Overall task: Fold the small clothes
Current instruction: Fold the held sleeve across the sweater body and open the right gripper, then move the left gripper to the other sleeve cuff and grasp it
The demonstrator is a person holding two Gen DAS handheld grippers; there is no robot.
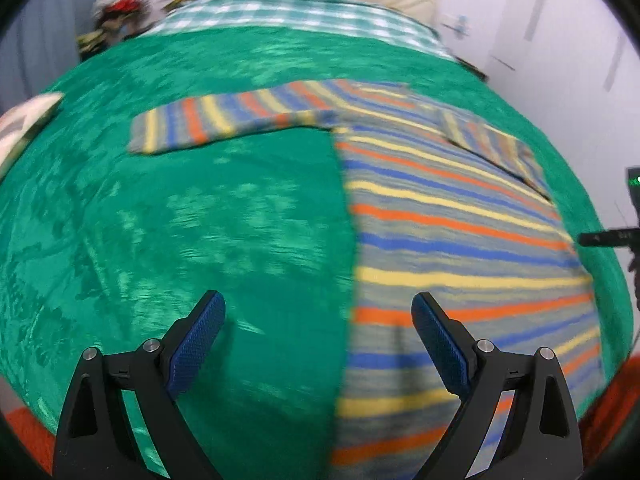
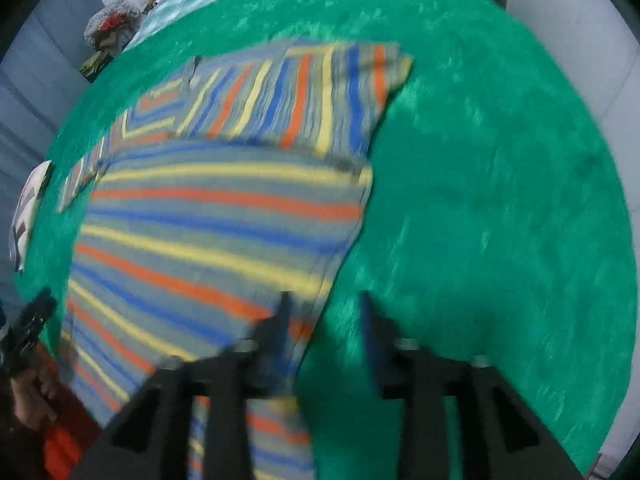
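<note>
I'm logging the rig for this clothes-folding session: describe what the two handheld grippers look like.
The left gripper has black, angular fingers with silver round pins at the joints and blue textured pads. The right gripper, blurred, shows the same black frame and silver pins, with blue on its fingers.

Both the left gripper (image 1: 319, 308) and the right gripper (image 2: 325, 312) have black angular fingers, blue textured pads (image 1: 196, 344) and silver screws.

Open green blanket (image 2: 500, 200) right of striped shirt (image 2: 208, 216), clutter (image 1: 120, 8) far corner

My left black two-finger gripper (image 1: 319, 320) hangs wide open, angled downward; my right black gripper (image 2: 324, 312) points steeply down, jaws parted.
</note>
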